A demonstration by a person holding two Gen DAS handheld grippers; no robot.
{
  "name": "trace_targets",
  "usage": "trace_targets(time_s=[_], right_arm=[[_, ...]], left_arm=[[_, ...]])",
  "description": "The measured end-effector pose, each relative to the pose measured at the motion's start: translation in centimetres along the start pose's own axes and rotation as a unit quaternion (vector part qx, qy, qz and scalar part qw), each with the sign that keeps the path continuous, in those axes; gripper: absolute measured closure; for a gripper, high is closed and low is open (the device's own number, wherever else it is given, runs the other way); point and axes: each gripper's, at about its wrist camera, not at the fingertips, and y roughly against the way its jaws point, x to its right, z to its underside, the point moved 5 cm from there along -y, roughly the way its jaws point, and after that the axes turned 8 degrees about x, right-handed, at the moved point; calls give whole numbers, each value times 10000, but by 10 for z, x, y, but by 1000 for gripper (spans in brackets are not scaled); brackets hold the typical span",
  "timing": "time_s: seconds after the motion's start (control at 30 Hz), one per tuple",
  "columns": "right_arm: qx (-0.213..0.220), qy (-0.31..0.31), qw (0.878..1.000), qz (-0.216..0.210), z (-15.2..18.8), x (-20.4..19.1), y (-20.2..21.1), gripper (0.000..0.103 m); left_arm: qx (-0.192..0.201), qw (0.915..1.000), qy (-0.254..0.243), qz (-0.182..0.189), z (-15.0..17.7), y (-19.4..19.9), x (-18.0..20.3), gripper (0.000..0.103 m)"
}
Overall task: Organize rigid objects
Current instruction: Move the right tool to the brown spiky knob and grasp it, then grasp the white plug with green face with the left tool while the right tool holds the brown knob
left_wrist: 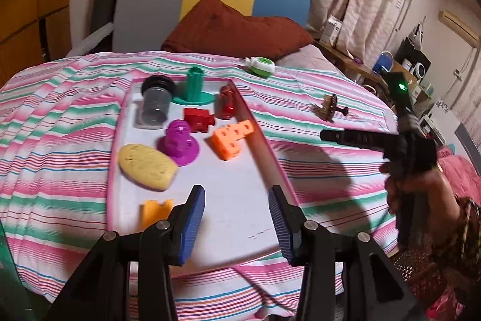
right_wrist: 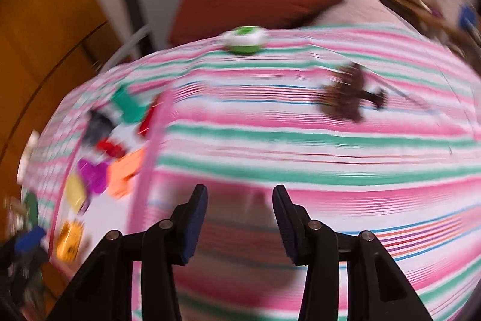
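Both the left tongs [left_wrist: 237, 218] and the right tongs [right_wrist: 240, 220] are gaping wide, carrying nothing. The small brown plastic toy aeroplane [right_wrist: 348, 98] is lying on the striped bedsheet [right_wrist: 300, 140], well apart from the white pink-rimmed tray [left_wrist: 264, 140] already holding other toys. It is looking light, stiff and slightly fragile at its thin wings; gripping across the fuselage is probably safest.

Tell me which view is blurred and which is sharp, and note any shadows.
Left wrist view: sharp; the tray and orange block read clearly, and a dark shadow lies on the striped cloth. Right wrist view: heavy motion blur smears the brown toy; only the right tongs stay crisp.
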Motion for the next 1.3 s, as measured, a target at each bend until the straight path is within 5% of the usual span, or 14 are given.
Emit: trace_targets(time_s=[0.27, 0.37, 0.43, 0.5, 0.97, 1.07, 1.17, 1.3], right_arm=[[-34, -555, 9966, 615, -16, 56, -18, 57], [71, -671, 9962, 554, -28, 66, -23, 51], [191, -659, 9959, 582, -35, 67, -24, 34], [320, -628, 9956, 614, -42, 70, -24, 30], [557, -421, 9962, 528, -77, 82, -58, 26], [585, -253, 9960, 621, -80, 83, -64, 32], [458, -161, 9977, 481, -81, 82, -71, 57], [428, -168, 9979, 464, -80, 83, -69, 61]], left_arm=[[-163, 9993, -325, 120, 5, -11, 28, 59], [-217, 9990, -375, 150, 5, -16, 34, 59], [-262, 9987, -403, 163, 6, -18, 37, 59], [-282, 9985, -433, 169, 7, -20, 40, 59], [-503, 9969, -591, 121, 11, -31, 53, 59], [-523, 9969, -584, 112, 10, -34, 56, 59], [-531, 9968, -576, 125, 9, -37, 59, 59], [-559, 9965, -601, 173, 7, -40, 66, 59]])
